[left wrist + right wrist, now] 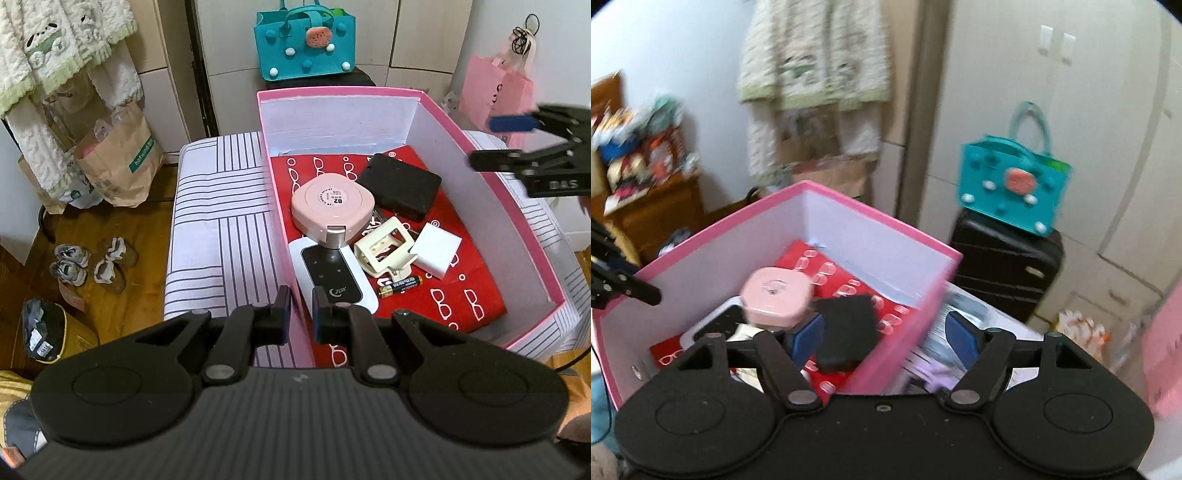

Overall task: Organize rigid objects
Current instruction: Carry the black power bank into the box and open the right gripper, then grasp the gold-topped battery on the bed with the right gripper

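Note:
A pink box (495, 177) with white inner walls sits on a striped cloth. On its red lining lie a pink rounded case (332, 203), a black case (400, 184), a white remote (330, 280), a cream hole punch (384, 249), a white block (437, 249) and a battery (400, 286). My left gripper (299, 314) straddles the box's near left wall, jaws nearly closed on it. My right gripper (491, 142) is open and empty above the box's right wall; in the blurred right wrist view (884, 339) its fingers span that wall (905, 317) beside the black case (846, 332).
A teal felt bag (304, 38) stands on a black suitcase (1004, 266) behind the box. Paper bags (118, 162) and shoes (88, 264) are on the wooden floor at left. A pink bag (498, 88) hangs at right. Papers (960, 332) lie outside the box.

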### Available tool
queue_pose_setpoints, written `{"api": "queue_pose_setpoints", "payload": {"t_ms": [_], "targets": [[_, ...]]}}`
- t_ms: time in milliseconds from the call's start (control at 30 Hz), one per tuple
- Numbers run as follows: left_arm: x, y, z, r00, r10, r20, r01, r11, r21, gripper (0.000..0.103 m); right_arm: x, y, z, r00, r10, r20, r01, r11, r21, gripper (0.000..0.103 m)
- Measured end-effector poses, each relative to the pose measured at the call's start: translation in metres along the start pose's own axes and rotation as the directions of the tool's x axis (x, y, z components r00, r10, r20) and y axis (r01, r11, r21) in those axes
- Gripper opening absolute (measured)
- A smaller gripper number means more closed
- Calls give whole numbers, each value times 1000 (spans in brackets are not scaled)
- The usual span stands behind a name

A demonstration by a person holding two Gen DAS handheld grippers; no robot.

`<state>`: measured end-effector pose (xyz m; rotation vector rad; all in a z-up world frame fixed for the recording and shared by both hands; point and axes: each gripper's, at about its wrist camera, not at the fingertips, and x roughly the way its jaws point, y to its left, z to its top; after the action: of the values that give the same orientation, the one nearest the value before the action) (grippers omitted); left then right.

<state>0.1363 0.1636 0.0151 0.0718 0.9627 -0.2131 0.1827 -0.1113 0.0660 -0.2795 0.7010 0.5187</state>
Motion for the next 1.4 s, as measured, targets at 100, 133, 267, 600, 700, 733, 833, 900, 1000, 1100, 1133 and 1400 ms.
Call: {"api": "queue_pose_setpoints", "payload": {"t_ms": [100,133,267,600,700,733,833,900,1000,1100,1133,1400], "targets": [[-1,0,2,1000,12,11,-12,1000,-6,9,-13,-27,-19,1000,9,20,-11,996,89,77],[0,0,2,1000,15,12,-15,1000,-9,8,-14,-34,-25,1000,15,26,-18,993,113,77],[3,-1,4,1000,25,9,-24,1000,-16,7,-20,-54,-52,997,50,50,-59,981,183,77],[4,0,8,999,37,15,-36,999,-27,7,-1,-31,-97,986,162,-35,-157,982,103,48],[3,0,8,999,39,24,-38,999,-34,7,0,-16,-100,975,217,-47,-212,973,94,48],[3,-1,8,999,41,24,-40,999,-33,6,2,-13,-101,971,232,-52,-227,969,95,48],[4,-4,8,998,50,28,-50,999,-21,6,13,-4,-105,972,218,-90,-212,974,78,48],[4,-4,8,998,53,29,-53,999,-12,6,21,-1,-108,972,207,-112,-200,977,71,48],[4,-6,7,997,75,33,-75,997,18,5,27,4,-105,974,185,-129,-177,981,74,47],[3,-7,7,997,75,31,-76,997,29,5,28,9,-103,977,169,-133,-166,985,35,35],[3,-8,6,997,74,31,-75,997,31,5,29,9,-103,972,186,-141,-183,982,36,18],[3,-14,3,995,95,35,-97,993,67,6,29,13,-110,970,188,-153,-183,982,42,11]]}}
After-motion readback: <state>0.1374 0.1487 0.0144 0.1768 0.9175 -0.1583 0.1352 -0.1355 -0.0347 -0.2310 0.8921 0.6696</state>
